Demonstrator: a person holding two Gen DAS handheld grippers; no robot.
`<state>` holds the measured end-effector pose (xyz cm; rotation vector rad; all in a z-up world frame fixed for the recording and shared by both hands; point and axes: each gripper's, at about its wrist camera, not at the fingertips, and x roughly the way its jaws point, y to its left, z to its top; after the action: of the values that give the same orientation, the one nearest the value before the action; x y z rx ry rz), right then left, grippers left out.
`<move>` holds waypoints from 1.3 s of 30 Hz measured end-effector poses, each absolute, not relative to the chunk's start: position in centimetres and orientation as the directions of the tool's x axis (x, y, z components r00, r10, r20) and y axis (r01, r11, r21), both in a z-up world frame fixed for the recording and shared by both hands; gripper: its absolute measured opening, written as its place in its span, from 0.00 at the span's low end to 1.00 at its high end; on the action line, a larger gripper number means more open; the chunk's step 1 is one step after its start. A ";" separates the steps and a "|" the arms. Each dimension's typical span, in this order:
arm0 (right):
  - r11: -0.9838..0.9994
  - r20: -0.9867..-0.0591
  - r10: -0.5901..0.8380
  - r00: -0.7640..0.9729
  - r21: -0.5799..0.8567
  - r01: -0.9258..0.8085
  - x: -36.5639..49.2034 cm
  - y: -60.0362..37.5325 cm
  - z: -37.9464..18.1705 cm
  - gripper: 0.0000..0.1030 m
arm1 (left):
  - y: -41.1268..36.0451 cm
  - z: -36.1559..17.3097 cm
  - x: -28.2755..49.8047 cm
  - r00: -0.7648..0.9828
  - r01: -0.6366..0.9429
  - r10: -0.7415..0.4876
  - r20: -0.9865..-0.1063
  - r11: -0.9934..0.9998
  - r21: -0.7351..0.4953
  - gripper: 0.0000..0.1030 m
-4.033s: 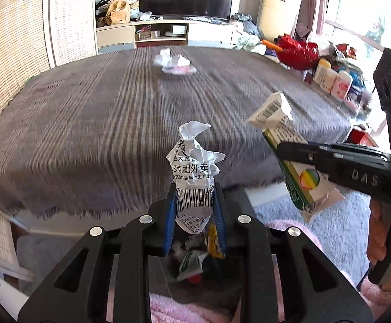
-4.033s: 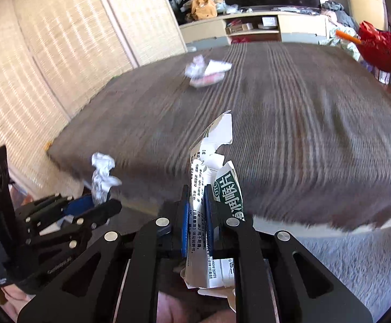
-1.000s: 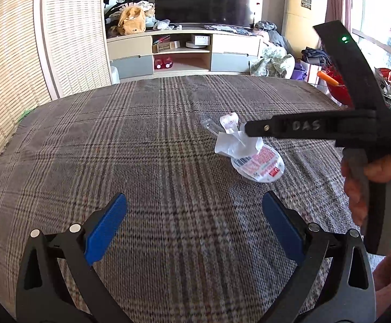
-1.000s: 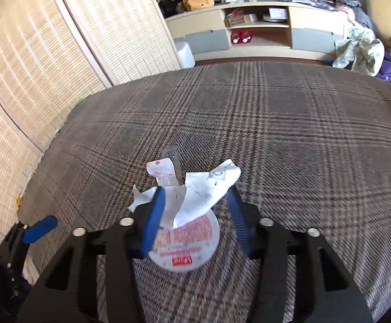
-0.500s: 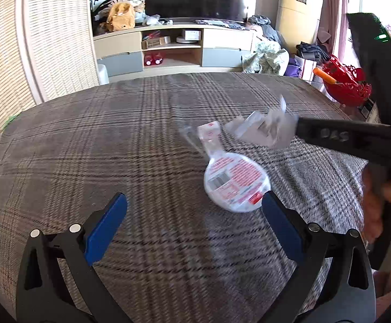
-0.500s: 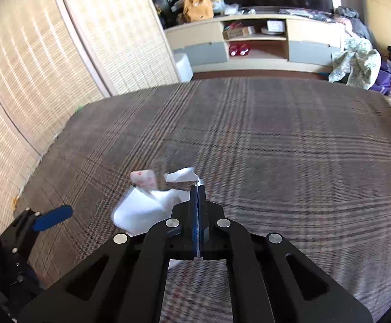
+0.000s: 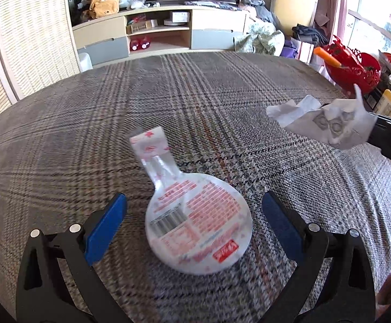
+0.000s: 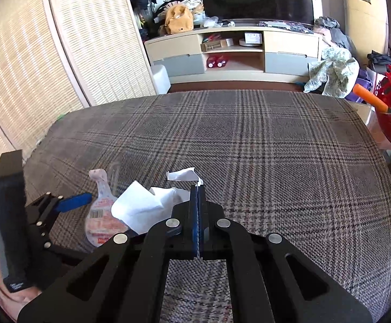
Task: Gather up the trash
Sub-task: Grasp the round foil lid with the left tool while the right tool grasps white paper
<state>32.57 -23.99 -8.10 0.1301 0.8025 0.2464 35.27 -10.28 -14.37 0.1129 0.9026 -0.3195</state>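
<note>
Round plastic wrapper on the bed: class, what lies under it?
The round plastic wrapper lies flat on the plaid blanket, between the open left tool. Anything beneath it is hidden.

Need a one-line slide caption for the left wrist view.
Open left gripper straddles a round plastic wrapper on the plaid cloth; right gripper holds crumpled paper aloft.

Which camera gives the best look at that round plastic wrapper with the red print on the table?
The left wrist view: the round plastic wrapper lies whole between the open left gripper's blue pads, red print and barcode visible. In the right wrist view it is small, at the left, partly covered by the white paper that the right gripper pinches.
</note>
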 end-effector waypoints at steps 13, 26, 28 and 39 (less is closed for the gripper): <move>0.957 -0.687 0.289 0.667 0.231 -0.176 29.4 -24.5 -7.9 0.02 | -9.2 -12.0 31.3 0.607 0.343 -0.248 -0.755 0.939 -0.033 0.63; 0.938 -0.624 0.347 0.700 0.217 -0.271 16.8 -21.5 -3.7 0.02 | -6.8 -6.1 16.6 0.709 0.331 -0.258 -0.657 0.944 -0.013 0.64; 0.934 -0.614 0.357 0.704 0.219 -0.283 14.8 -21.2 -3.5 0.02 | -6.4 -6.0 14.6 0.716 0.329 -0.257 -0.649 0.944 -0.011 0.64; 0.908 -0.636 0.419 0.648 0.299 -0.294 6.4 -20.1 -8.4 0.02 | -4.3 -10.1 4.7 0.692 0.332 -0.287 -0.662 0.941 -0.061 0.64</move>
<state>6.36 -20.10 -8.38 0.1750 0.7647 0.4075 4.73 -4.30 -10.12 0.0654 0.7281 -0.3461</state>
